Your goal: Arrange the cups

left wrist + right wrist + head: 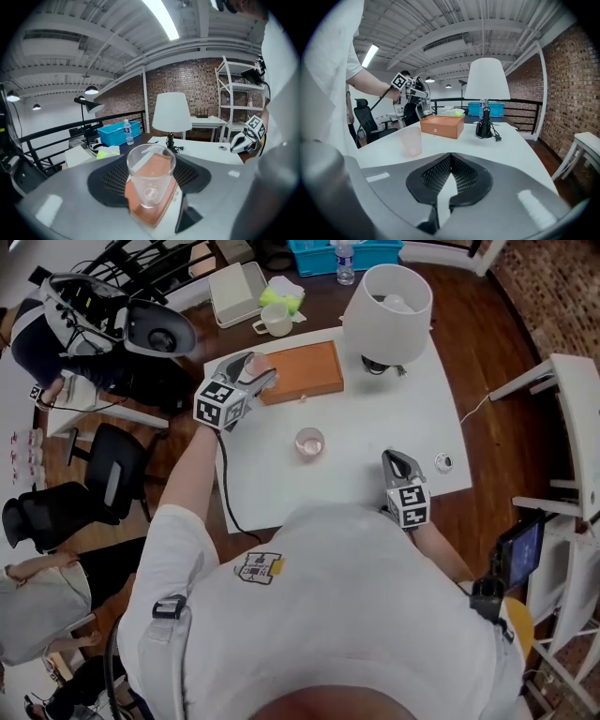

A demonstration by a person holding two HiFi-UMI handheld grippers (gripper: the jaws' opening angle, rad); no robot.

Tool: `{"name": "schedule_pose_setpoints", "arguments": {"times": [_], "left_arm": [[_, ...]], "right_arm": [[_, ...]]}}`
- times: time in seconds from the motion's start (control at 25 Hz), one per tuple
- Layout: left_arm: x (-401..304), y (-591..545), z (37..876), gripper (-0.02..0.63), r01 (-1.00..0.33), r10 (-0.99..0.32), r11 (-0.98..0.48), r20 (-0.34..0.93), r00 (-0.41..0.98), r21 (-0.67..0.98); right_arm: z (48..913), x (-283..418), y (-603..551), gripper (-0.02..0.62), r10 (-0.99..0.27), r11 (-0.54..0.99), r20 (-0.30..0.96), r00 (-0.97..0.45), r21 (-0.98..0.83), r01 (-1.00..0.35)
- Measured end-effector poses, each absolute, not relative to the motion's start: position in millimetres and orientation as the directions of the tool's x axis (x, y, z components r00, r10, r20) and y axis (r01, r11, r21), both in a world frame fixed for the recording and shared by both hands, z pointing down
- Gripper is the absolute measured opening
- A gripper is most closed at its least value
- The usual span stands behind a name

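My left gripper's jaws are clamped on a clear cup, upright, mouth up, above the orange box's left end. A pink cup stands upright in front of the box. My right gripper's jaws are together, empty, farther from the box.

Two clear plastic cups (the first cup between the left tongs, the second cup ahead of the right tongs); one white ceramic mug, one orange rectangular box, one white-shaded lamp.
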State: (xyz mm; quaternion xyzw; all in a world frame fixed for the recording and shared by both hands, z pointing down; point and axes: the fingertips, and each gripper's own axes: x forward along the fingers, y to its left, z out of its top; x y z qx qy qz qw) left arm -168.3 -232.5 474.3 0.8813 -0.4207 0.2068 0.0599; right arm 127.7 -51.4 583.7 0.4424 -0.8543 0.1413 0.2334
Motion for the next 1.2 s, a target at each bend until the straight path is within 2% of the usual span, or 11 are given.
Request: {"name": "schedule_pose_setpoints", "arguments": {"times": [0.4, 1.2], "left_arm": [[-173, -291, 478, 0.281, -0.769, -0.690, -0.639, 0.456, 0.563, -0.018], [-157, -306, 520, 0.281, -0.745, -0.631, -0.666, 0.511, 0.584, 0.030]], "right_arm": [[585, 145, -45, 0.000, -0.720, 0.492, 0.546, -0.427, -0.032, -0.870], [584, 152, -43, 0.000, -0.724, 0.457, 0.571, -0.386, -0.022, -0.889]]}}
